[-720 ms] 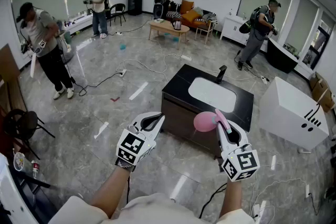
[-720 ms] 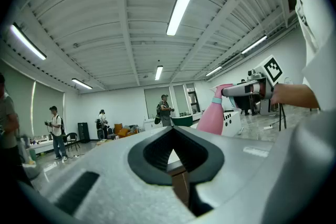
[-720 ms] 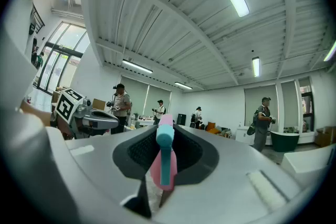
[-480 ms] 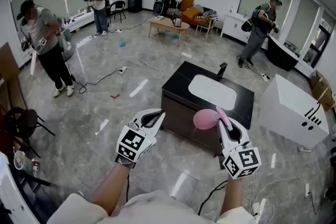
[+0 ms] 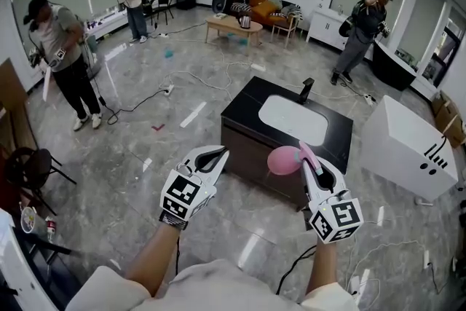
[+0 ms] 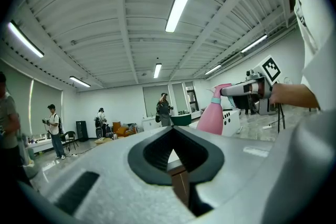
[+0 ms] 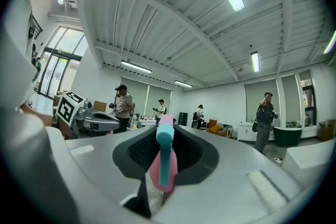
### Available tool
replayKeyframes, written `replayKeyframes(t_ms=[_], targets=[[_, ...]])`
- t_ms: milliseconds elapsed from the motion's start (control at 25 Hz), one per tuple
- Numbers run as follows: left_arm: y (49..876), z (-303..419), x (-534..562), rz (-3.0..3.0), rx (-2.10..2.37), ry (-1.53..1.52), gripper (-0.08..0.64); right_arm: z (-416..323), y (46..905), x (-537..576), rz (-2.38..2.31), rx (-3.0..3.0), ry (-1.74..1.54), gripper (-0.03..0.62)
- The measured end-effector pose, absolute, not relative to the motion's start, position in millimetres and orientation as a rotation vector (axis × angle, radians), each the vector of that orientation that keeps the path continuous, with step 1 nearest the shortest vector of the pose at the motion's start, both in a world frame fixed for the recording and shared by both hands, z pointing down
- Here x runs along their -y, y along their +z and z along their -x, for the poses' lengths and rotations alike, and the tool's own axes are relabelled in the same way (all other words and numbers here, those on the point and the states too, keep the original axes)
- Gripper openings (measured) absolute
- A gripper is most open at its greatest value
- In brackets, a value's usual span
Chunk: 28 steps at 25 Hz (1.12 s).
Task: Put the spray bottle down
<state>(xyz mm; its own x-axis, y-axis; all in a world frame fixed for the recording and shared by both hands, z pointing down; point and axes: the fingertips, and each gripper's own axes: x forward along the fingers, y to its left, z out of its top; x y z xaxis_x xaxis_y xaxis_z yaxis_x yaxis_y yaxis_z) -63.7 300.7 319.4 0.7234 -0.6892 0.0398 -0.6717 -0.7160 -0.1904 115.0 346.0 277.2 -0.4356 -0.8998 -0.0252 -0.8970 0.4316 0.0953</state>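
A pink spray bottle (image 5: 282, 160) with a teal collar hangs in the air in front of a black cabinet, its body lying sideways to the left. My right gripper (image 5: 304, 154) is shut on its sprayer head. In the right gripper view the pink and teal head (image 7: 164, 165) sits between the jaws of the right gripper (image 7: 165, 126). My left gripper (image 5: 218, 151) is held level to the left of the bottle, shut with nothing in it. The left gripper view shows the tips of the left gripper (image 6: 173, 129) meeting and the bottle (image 6: 214, 115) off to the right.
The black cabinet (image 5: 251, 102) with a white sink and a dark faucet (image 5: 307, 91) stands just ahead. A white box (image 5: 408, 149) is at the right. Several people stand around the room, and cables (image 5: 138, 111) run over the tiled floor.
Both grippers stay about where they were, the bottle still in the right one. The view has tipped slightly, so the cabinet sits a little nearer.
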Motion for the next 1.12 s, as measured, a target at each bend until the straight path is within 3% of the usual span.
replayKeyframes(t_ms=[720,1120], targets=[[344.7,8.1,-277.1,2.756,-1.176,-0.189,0.005,-176.2,310.2,-313.2,-1.612,2.671,-0.07,0.071],[363.1,-0.5,-194.8,2.781,-1.17,-0.2,0.005,-186.0,321.6,-232.7,-1.628,2.653,-0.047,0.071]])
